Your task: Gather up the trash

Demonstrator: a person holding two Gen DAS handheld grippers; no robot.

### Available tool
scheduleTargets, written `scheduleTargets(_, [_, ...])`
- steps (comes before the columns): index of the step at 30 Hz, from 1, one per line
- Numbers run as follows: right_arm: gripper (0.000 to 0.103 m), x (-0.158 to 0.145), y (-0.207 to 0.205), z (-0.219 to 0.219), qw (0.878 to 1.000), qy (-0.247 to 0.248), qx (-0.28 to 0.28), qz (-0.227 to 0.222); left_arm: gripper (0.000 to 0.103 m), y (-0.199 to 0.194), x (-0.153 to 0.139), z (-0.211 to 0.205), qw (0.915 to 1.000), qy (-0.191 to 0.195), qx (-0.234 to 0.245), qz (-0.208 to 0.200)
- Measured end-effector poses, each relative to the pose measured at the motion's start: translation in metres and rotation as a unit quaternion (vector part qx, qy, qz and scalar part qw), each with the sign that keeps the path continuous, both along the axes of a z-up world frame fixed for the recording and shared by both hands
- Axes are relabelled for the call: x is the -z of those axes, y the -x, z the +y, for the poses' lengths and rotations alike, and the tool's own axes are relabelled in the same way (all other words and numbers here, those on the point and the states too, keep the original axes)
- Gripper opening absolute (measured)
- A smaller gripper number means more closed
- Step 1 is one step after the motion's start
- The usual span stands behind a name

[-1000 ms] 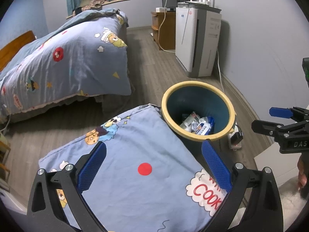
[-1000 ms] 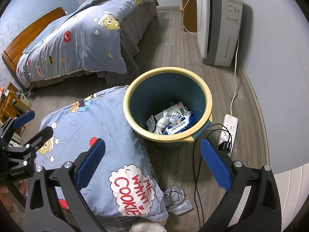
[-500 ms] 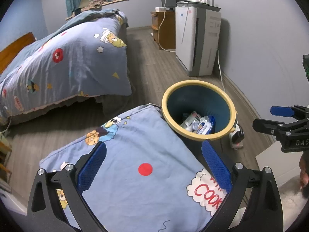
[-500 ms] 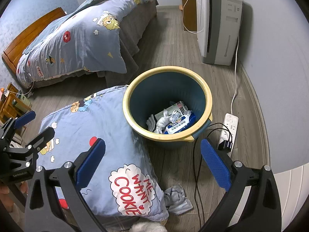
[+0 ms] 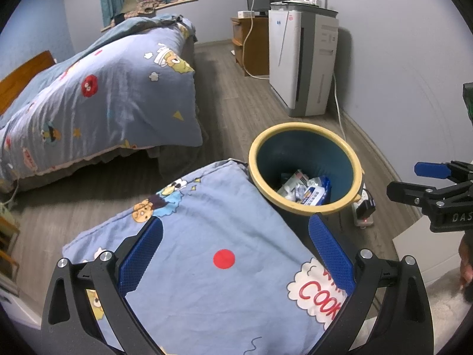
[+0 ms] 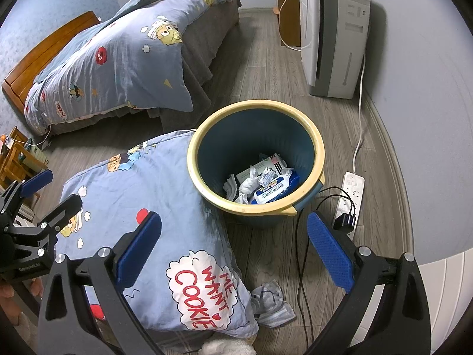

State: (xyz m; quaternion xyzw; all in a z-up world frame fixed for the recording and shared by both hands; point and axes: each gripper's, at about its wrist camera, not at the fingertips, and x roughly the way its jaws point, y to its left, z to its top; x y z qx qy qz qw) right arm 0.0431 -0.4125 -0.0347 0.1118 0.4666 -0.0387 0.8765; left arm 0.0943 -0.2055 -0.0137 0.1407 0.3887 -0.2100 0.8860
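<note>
almost nothing has shifted: both the left tongs (image 5: 235, 254) and right tongs (image 6: 233, 248) stay wide apart and empty above the pillow (image 6: 142, 207); trash (image 6: 266, 183) lies in the bin (image 6: 316, 148), a crumpled tissue (image 6: 272, 301) on the floor (image 6: 266, 88)

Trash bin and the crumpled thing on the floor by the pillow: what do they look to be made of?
The trash bin looks like moulded plastic, matte teal walls with a smooth cream rim that catches a faint sheen. The crumpled item on the floor beside the pillow looks soft, grey-white with folds and creases; probably thin fabric or tissue, possibly a face mask, but I cannot tell which.
</note>
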Motion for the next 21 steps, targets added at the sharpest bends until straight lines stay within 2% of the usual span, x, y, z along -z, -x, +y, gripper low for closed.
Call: scheduleTargets(21, [0.097, -0.0001, -0.0003, -0.0009, 1.0, -0.001, -0.001, 0.001, 0.098, 0.0015, 0.0019, -0.0011, 1.0, -0.001, 0.003, 0.0])
